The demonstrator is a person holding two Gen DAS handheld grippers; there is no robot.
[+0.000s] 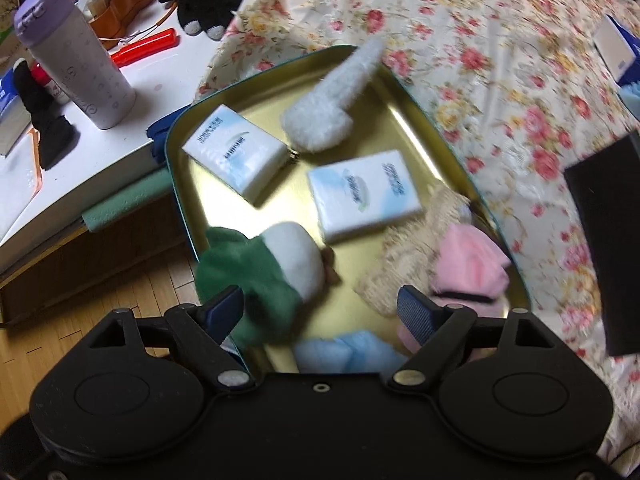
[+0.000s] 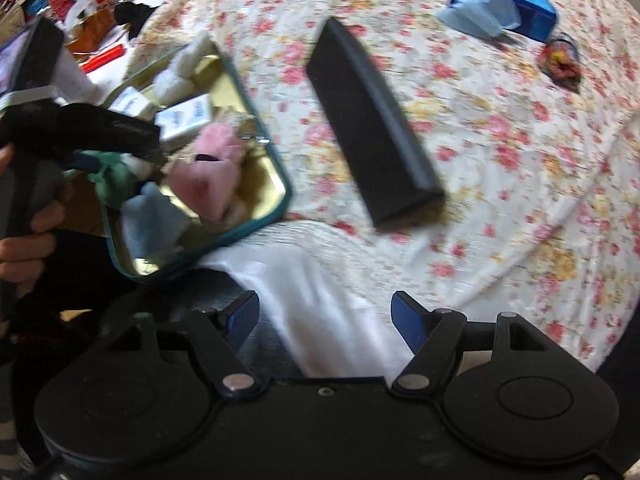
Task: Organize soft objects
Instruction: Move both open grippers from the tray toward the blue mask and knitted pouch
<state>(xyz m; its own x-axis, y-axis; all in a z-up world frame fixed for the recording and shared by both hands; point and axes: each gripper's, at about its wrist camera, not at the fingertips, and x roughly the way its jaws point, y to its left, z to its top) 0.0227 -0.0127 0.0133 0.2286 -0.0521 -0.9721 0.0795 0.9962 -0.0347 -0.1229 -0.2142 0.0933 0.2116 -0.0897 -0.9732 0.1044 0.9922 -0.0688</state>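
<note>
Both views are taken from above, aimed steeply down. The tin tray (image 1: 180,184) is seen close by the left camera; tray (image 2: 256,216) and floral bedspread (image 2: 500,160) are shared.

Left tongs (image 1: 320,308) and right tongs (image 2: 325,316): matte black bodies with two round housings, silver pivot rivets, a central screw, and blue ribbed finger pads (image 1: 416,314).

light: soft daylight, fairly bright, no hard shadows
glare: pale sheen on the gold tin tray (image 1: 412,120) floor
blur: motion smear on the floral cloth (image 2: 500,184) and black box (image 2: 372,120) (worst in the right wrist view)
edges: strong fisheye bending
</note>
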